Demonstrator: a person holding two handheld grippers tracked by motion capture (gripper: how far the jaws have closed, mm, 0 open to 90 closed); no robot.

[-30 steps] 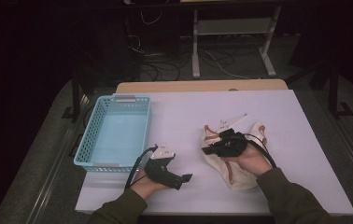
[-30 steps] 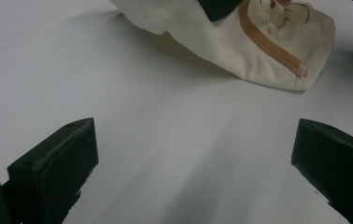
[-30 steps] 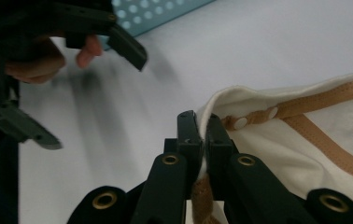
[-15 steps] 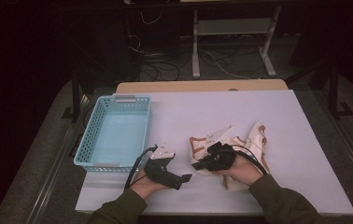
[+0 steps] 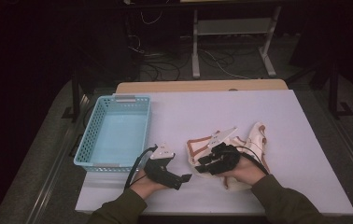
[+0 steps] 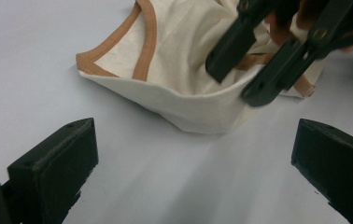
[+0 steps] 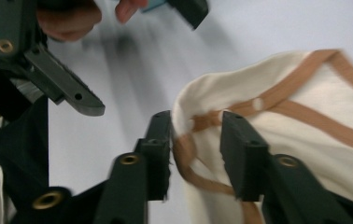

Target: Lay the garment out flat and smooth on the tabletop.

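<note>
A cream garment with brown trim (image 5: 254,137) lies crumpled on the white table (image 5: 212,112), right of centre. My right gripper (image 5: 204,165) rests on the garment's left part. Its jaws have just been opening and stand apart around a fold of cloth and a loop of trim (image 7: 195,135), without pinching it. The left gripper (image 5: 181,178) lies on the table just left of the garment, open and with nothing in it. In the left gripper view (image 6: 193,158) the garment's folded edge (image 6: 184,93) sits ahead, with the right gripper (image 6: 240,79) on top of it.
A light blue plastic basket (image 5: 87,140) stands at the table's left, with nothing in it. Beyond the far edge are a dark floor, cables and a metal stand (image 5: 230,42). Bare tabletop stretches behind and to the right of the garment.
The right gripper has carried the garment down and to the left, spreading it over the table, and its jaws have parted. The left gripper has stayed put.
</note>
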